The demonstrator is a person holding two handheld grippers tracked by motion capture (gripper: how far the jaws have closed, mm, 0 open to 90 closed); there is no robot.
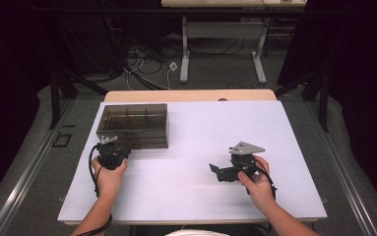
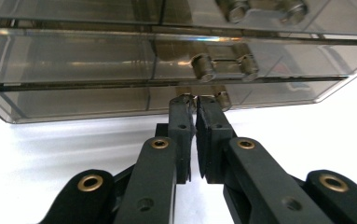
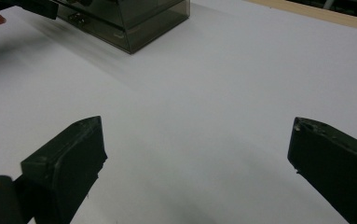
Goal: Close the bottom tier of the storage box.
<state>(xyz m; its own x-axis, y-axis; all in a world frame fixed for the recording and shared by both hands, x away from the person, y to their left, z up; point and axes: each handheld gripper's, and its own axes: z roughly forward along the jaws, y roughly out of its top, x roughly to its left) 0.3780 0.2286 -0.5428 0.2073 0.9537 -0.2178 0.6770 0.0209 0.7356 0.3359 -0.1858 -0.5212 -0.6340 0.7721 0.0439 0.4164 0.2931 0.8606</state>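
Note:
A smoky see-through plastic box [image 1: 133, 125] with inner dividers stands at the back left of the white table top [image 1: 201, 123]. My left gripper [image 1: 113, 145] is right at its front wall. In the left gripper view the box [image 2: 73, 65] is very close, and my left gripper [image 2: 192, 99] has its jaws almost together, the tips pinching a small tab at the box's lower front edge, under a metal latch [image 2: 220, 66]. My right gripper [image 1: 216, 173] rests low on the table at the right, pointing left. Its jaws [image 3: 197, 123] stand wide open with nothing between them.
The box [image 3: 134, 18] sits at the far upper left in the right gripper view, with the left gripper [image 3: 31, 7] beside it. Bare white surface lies between the two hands. A wooden table edge [image 1: 191, 95] runs behind, with another desk's legs and floor cables beyond.

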